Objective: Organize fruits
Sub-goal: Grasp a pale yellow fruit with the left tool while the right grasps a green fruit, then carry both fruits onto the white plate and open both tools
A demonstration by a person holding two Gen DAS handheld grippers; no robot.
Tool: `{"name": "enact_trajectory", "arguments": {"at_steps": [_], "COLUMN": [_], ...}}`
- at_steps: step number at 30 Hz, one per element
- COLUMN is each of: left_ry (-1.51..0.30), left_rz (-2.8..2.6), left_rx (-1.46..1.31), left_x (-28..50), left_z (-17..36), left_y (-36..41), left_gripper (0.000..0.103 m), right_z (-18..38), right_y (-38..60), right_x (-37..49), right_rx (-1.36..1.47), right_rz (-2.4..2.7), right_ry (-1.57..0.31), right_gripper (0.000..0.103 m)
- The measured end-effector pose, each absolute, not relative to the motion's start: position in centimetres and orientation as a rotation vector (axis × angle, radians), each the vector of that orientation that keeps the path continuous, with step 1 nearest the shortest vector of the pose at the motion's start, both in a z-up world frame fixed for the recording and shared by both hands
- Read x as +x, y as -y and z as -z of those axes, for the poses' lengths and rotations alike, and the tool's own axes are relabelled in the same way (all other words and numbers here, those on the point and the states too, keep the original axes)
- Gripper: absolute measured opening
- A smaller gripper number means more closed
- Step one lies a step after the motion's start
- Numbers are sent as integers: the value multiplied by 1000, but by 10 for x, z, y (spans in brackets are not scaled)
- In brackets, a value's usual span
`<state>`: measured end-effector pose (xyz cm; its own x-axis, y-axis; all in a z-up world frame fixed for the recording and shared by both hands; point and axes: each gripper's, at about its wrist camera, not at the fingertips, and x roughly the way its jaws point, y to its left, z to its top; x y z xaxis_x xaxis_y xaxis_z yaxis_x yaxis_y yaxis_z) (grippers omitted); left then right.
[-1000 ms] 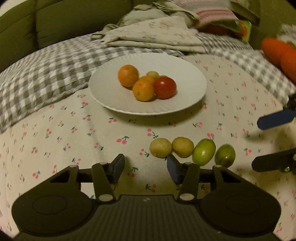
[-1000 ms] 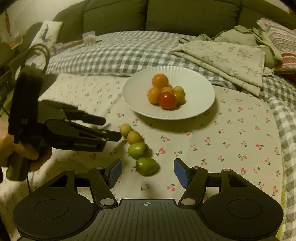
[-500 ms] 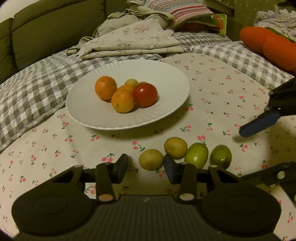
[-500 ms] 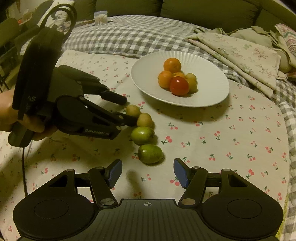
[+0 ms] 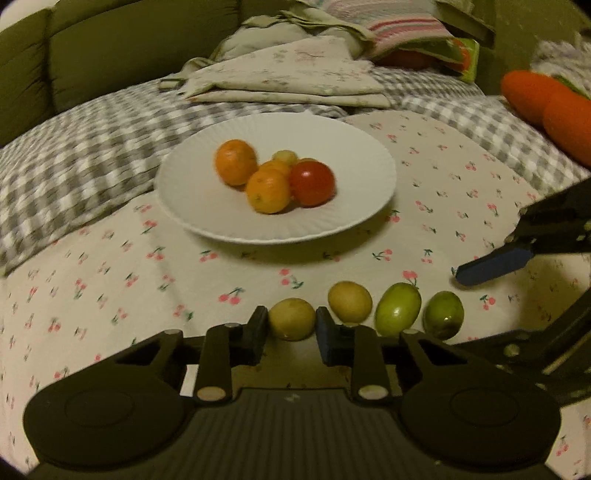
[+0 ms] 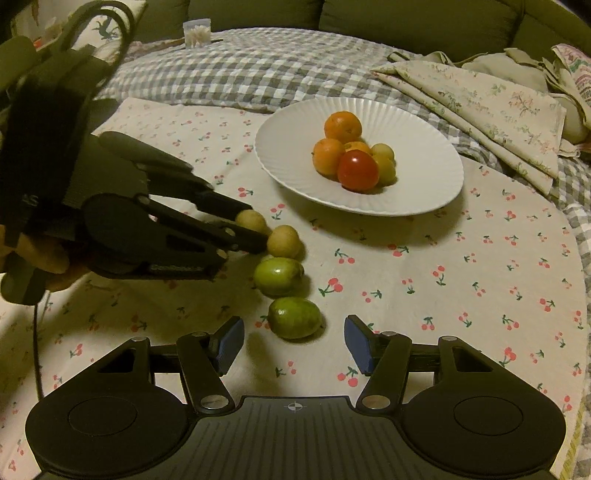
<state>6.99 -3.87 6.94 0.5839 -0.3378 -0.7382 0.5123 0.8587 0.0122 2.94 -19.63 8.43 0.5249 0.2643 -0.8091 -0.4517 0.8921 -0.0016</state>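
Note:
A white plate point(image 5: 354, 206) point(image 6: 424, 173) holds oranges point(image 5: 236, 161), a red tomato point(image 5: 312, 183) point(image 6: 357, 170) and small yellow fruits. In front of it a row lies on the cherry-print cloth: two yellow fruits and two green ones point(image 5: 398, 309) point(image 5: 443, 319). My left gripper point(image 5: 290, 325) has its pads on both sides of the leftmost yellow fruit point(image 5: 291, 318) point(image 6: 250, 220), which rests on the cloth. My right gripper point(image 6: 293, 343) is open, just short of the nearest green fruit point(image 6: 294, 317); its blue finger point(image 5: 493, 264) shows in the left wrist view.
Folded floral cloths point(image 5: 288, 77) point(image 6: 480, 99) and a checked blanket point(image 6: 240, 74) lie behind the plate. Orange cushions point(image 5: 546, 99) sit at the right. A green sofa back point(image 5: 110, 44) rises behind. A small white container point(image 6: 197, 32) stands far left.
My left gripper has moved forward and narrowed around the leftmost yellow fruit. My right gripper has moved nearer to the closest green fruit and stays open.

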Motion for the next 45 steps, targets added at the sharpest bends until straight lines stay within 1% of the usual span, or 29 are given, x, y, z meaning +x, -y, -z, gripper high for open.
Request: {"name": "enact_trajectory", "arguments": {"at_steps": [3, 4, 5, 6, 15, 28, 45], "left_ry": [-816, -819, -822, -821, -821, -782, -706], "left_rz": [475, 468, 463, 463, 453, 424, 374], "left_rx": [206, 198, 189, 179, 146, 96, 59], "left_x": [66, 64, 63, 61, 56, 58, 89], "left_z": [-75, -77, -80, -83, -93, -103, -101], "left_y": [33, 32, 30, 29, 26, 23, 21], "left_gripper": [26, 26, 26, 26, 26, 26, 26], "right_z": [-79, -76, -74, -74, -83, -105, -121], "right_y": [194, 194, 193, 193, 196, 220, 231], "right_x": [35, 37, 38, 39, 37, 42, 57], "right_rx": [-223, -223, -221, -213, -201, -142, -147], "right_rz": [-428, -427, -430, -432, -404, -341, -260], "right_ry": [-935, -942, -949, -954, -950, -888, -771], "right_gripper": [54, 48, 34, 33, 32, 33, 33]}}
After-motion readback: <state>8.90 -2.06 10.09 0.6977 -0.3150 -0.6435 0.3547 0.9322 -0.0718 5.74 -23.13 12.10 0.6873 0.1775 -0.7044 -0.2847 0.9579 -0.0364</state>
